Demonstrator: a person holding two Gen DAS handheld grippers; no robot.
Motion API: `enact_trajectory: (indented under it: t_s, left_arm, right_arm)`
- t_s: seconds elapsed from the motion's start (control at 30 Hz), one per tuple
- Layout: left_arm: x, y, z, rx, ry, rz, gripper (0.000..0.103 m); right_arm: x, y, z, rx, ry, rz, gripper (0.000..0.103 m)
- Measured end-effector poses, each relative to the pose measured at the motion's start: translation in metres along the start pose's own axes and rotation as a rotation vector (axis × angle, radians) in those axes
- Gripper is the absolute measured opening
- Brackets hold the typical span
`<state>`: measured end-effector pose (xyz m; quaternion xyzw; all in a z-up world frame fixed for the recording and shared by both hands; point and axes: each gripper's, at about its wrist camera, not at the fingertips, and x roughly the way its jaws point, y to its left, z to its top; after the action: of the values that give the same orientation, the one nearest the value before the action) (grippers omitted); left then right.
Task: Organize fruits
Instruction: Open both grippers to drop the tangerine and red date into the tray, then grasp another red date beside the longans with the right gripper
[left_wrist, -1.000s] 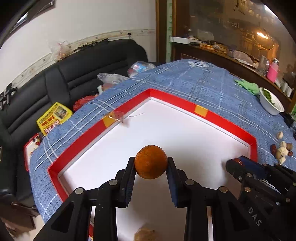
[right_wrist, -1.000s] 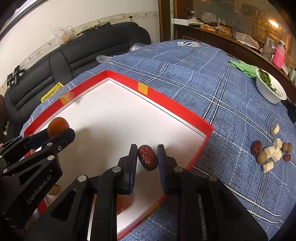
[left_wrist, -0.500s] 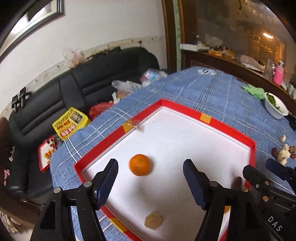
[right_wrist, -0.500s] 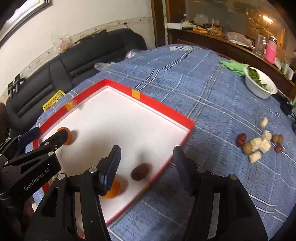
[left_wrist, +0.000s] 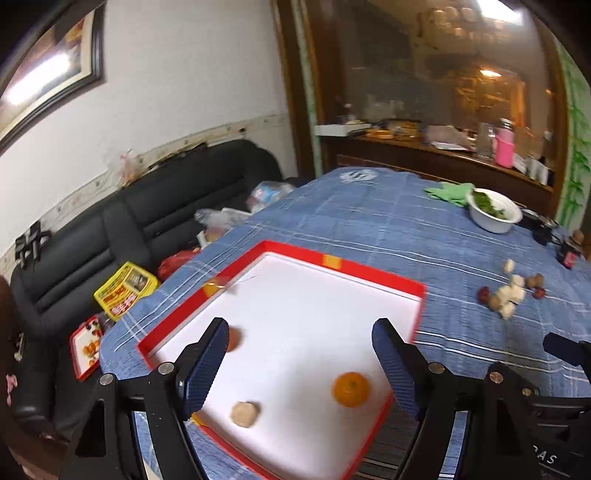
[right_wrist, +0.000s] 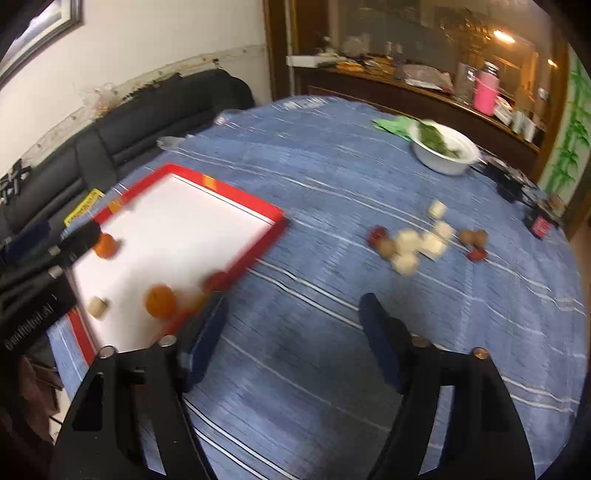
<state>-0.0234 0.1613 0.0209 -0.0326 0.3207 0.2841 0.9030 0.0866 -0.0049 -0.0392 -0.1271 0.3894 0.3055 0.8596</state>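
"DAS" is partly read on the black body at the lower right of the left wrist view. Left gripper (left_wrist: 299, 354) is held spread wide above the red tray (left_wrist: 373, 269), w/ an orange (left_wrist: 351, 384) lying loose inside betw. its fingers. Right gripper (right_wrist: 291, 325) is spread too, empty, over the blue cloth (right_wrist: 332, 155); loose fruit pile (right_wrist: 417, 243) is seen ahead of it

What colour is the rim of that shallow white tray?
Red rim, with small orange-yellow tape patches; clearest in the left wrist view.
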Motion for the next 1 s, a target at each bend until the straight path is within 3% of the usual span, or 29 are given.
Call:
enact_trajectory:
  t_s: [0.33, 0.57, 0.8, 1.0]
  left_arm:
    - [-0.014, -0.066, -0.019, 0.117, 0.007, -0.145, 0.079]
    - [0.002, -0.105, -0.036, 0.185, 0.089, -0.228, 0.079]
    - [0.027, -0.122, -0.042, 0.193, 0.161, -0.285, 0.079]
    - [0.060, -0.122, -0.030, 0.115, 0.203, -0.314, 0.079]
  right_arm:
    - [-0.022, -0.097, -0.056, 0.140, 0.056, -0.102, 0.084]
    - [-0.030, -0.157, -0.083, 0.278, 0.061, -0.120, 0.084]
    - [-0.020, -0.179, -0.075, 0.311, 0.030, -0.132, 0.084]
    - [0.005, -0.189, -0.047, 0.303, 0.005, -0.147, 0.079]
